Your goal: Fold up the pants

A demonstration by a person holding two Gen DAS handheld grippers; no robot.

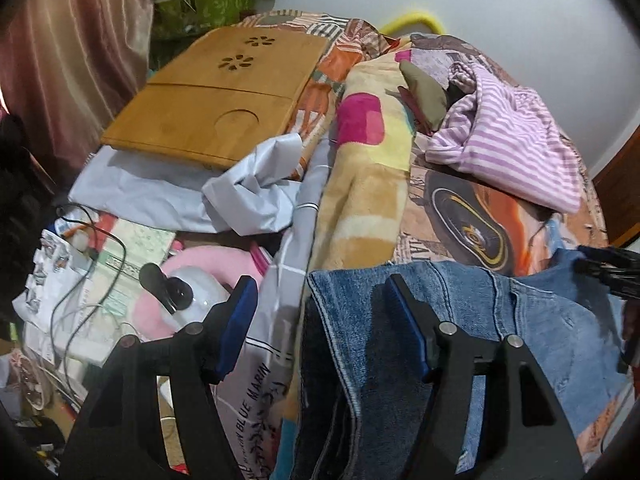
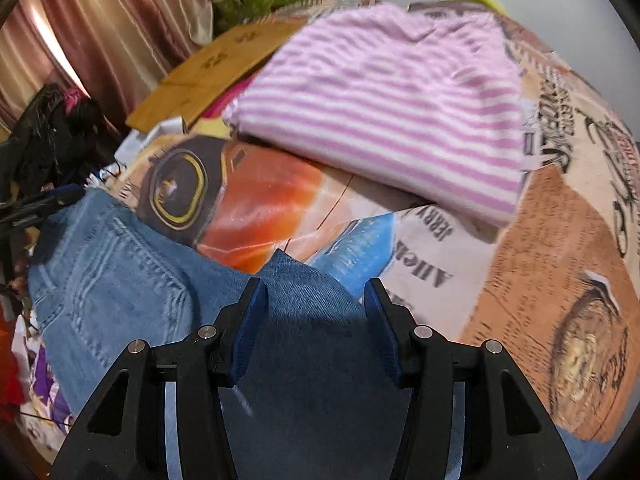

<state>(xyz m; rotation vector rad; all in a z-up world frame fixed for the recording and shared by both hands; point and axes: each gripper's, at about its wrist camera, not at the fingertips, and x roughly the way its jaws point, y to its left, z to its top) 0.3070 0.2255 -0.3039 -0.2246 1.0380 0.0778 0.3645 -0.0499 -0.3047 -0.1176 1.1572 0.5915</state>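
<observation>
Between the spread jaws of the right gripper point(image 2: 315, 300) a fold of the jeans point(image 2: 120, 264) rises, but the blue pads point(image 2: 249, 332) sit apart on either side, not pinching it. Over at the left gripper point(image 1: 320, 308) the jaws also stand wide, one finger point(image 1: 404, 320) above the denim edge, the other off it over a gray sheet point(image 1: 276, 300). Beyond, the jeans lie on a printed bedspread point(image 2: 440, 248) near a pink striped garment point(image 2: 380, 100), with a wooden lap tray point(image 1: 216, 96) farther off.
</observation>
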